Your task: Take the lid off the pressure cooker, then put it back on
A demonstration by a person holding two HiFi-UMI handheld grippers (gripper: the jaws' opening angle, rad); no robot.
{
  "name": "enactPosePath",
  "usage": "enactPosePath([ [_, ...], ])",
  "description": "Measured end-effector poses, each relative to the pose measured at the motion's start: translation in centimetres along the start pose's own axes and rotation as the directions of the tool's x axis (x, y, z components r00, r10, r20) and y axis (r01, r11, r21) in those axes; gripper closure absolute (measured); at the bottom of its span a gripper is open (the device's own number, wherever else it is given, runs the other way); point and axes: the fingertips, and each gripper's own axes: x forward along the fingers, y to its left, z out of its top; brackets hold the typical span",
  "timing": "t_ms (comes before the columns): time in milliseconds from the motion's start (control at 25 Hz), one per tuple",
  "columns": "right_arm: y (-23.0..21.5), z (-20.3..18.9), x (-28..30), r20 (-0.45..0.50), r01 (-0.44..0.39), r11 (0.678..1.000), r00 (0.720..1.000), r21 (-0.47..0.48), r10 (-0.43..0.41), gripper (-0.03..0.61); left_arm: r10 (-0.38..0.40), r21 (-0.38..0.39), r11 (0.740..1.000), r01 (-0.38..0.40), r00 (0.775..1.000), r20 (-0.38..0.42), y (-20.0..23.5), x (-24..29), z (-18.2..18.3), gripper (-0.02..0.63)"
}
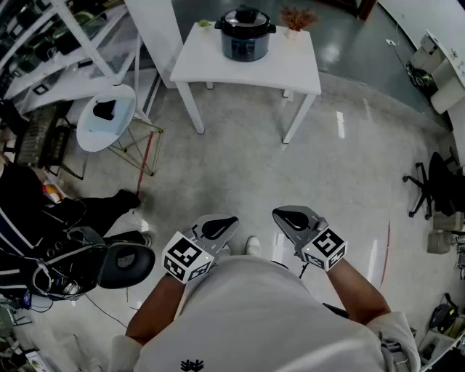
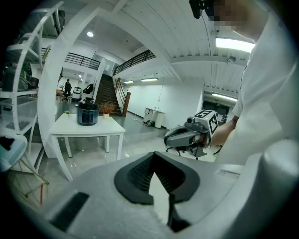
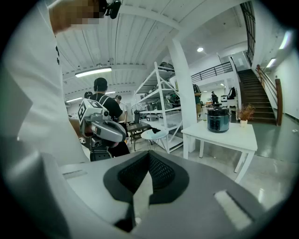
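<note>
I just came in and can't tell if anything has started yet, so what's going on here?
A person stands some way back from a white table, holding a two-jaw gripper in each hand close to the body. The left gripper and the right gripper both have their jaws together with nothing between them. The pressure cooker sits on the table with its lid on, and neither gripper is near it. The lid removal has not yet begun.

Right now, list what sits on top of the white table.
A pressure cooker with its lid on, between a green plant and a reddish plant. The lid hides the cooker's inside.
</note>
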Motion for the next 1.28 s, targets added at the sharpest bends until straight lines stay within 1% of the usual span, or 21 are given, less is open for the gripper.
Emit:
enactPosePath([
  [320,-2.8,0.0,-1.1,-0.004,-0.022,1.0,1.0,-0.017,0.022,0.568,0.012,-0.011,1.0,-0.012,1.0,-0.002,-0.3,2.7,1.2,0.607],
  [480,-4.5,0.4,-1.8,0.037,-0.058,0.998,0.998,-0.01,0.058,0.565,0.017,-0.021,1.0,-0.017,1.0,0.006,-0.5,4.0,1.8,0.607],
  [560,-5.6,0.8,-1.8,0.044,-0.072,0.997,0.996,-0.011,0.072,0.497,0.015,-0.031,0.999,-0.015,1.0,0.009,-0.4,4.5,2.0,0.607],
  [720,-7.8,1.7,-1.4,0.067,-0.062,0.998,0.996,-0.003,0.062,0.399,-0.011,-0.039,0.999,0.011,1.0,-0.001,0.4,5.2,2.2,0.607],
  [760,-8.6,2.0,-1.1,0.072,-0.055,0.998,0.996,-0.006,0.055,0.374,-0.019,-0.039,0.999,0.019,1.0,-0.002,1.0,5.4,2.3,0.607],
  [1000,-13.3,5.2,2.2,0.094,0.018,1.0,0.995,-0.018,-0.016,0.322,-0.082,-0.026,0.996,0.082,0.997,0.01,6.1,6.3,4.0,0.607],
  [1280,-18.4,10.3,8.1,0.083,0.089,0.995,0.993,-0.047,-0.085,0.319,-0.166,0.036,0.986,0.165,0.986,0.014,14.2,6.4,8.4,0.607],
])
